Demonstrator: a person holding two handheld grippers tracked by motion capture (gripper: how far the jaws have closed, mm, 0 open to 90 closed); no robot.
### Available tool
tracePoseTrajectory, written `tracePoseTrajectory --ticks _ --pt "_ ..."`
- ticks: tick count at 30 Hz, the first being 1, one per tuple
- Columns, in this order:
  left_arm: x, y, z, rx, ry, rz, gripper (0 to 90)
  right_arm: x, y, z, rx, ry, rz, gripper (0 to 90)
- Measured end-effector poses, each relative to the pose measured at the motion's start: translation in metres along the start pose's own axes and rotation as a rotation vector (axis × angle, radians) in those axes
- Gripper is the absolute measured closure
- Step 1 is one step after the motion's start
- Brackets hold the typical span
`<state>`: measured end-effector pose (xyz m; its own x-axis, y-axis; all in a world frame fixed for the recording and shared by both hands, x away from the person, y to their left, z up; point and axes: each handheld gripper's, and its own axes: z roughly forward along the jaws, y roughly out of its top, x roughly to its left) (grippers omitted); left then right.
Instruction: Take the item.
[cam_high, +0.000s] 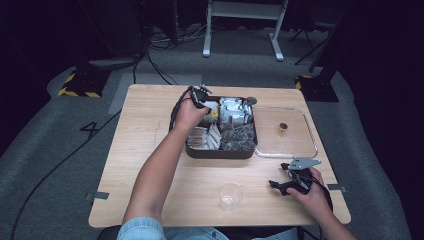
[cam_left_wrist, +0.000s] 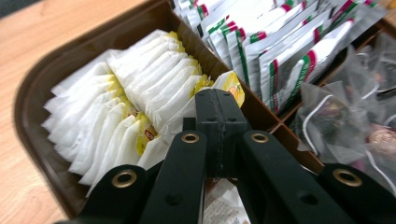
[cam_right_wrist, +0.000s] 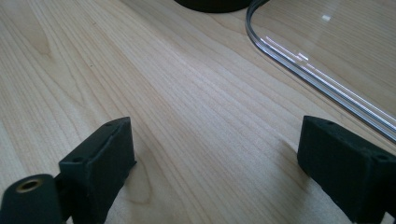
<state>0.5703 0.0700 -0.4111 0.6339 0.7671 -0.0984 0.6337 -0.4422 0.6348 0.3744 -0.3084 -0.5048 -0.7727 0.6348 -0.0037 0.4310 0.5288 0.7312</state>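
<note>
My left gripper (cam_high: 201, 96) sits over the far-left compartment of the dark brown divided tray (cam_high: 220, 152) near the middle of the wooden table (cam_high: 140, 150). From above I see only my hand (cam_high: 189, 114) wrapped round it and the cable looping off; the jaws themselves are hidden there. The left gripper view tells more: my left gripper (cam_left_wrist: 219, 100) has its two jaws pressed together, no gap between them, tips right at the top edge of a white tea bag with a yellow tag (cam_left_wrist: 229, 86). I cannot tell whether paper is actually pinched between them.

That view also shows the white tea bags (cam_left_wrist: 116, 107) standing on edge in rows, their long edges running across the compartment from wall to divider. Beyond the divider stand foil sachets with red and green stripes (cam_left_wrist: 275, 60), packed upright, and to the right lie translucent mesh tea bags with strings (cam_left_wrist: 336, 116).

From above, a clear lid (cam_high: 285, 132) lies flat just right of the tray, with a small brown knob (cam_high: 283, 127) on it. A clear plastic cup (cam_high: 230, 194) stands upright near the front edge.

My right gripper (cam_high: 287, 184) rests low over the table at the front right, pointing left. In the right gripper view, my right gripper (cam_right_wrist: 215, 168) has its jaws spread wide with bare wood between them, the lid's curved rim (cam_right_wrist: 299, 70) ahead to the right.
</note>
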Motion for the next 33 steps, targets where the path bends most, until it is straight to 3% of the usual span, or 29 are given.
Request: tracePoseTrajectory --ticks 12,19,33 --pt "-0.008 0.004 -0.042 -0.045 -0.027 0.061 90.0 0.0 0.0 0.0 -0.001 -0.001 -0.001 11.7" --pt "-0.02 0.004 -0.072 -0.071 -0.076 0.102 90.0 0.001 -0.001 -0.001 -0.004 0.003 -0.002 12.7" --pt "-0.063 -0.021 -0.123 -0.155 -0.195 0.196 90.0 0.001 -0.001 -0.001 -0.004 0.003 -0.002 12.7"
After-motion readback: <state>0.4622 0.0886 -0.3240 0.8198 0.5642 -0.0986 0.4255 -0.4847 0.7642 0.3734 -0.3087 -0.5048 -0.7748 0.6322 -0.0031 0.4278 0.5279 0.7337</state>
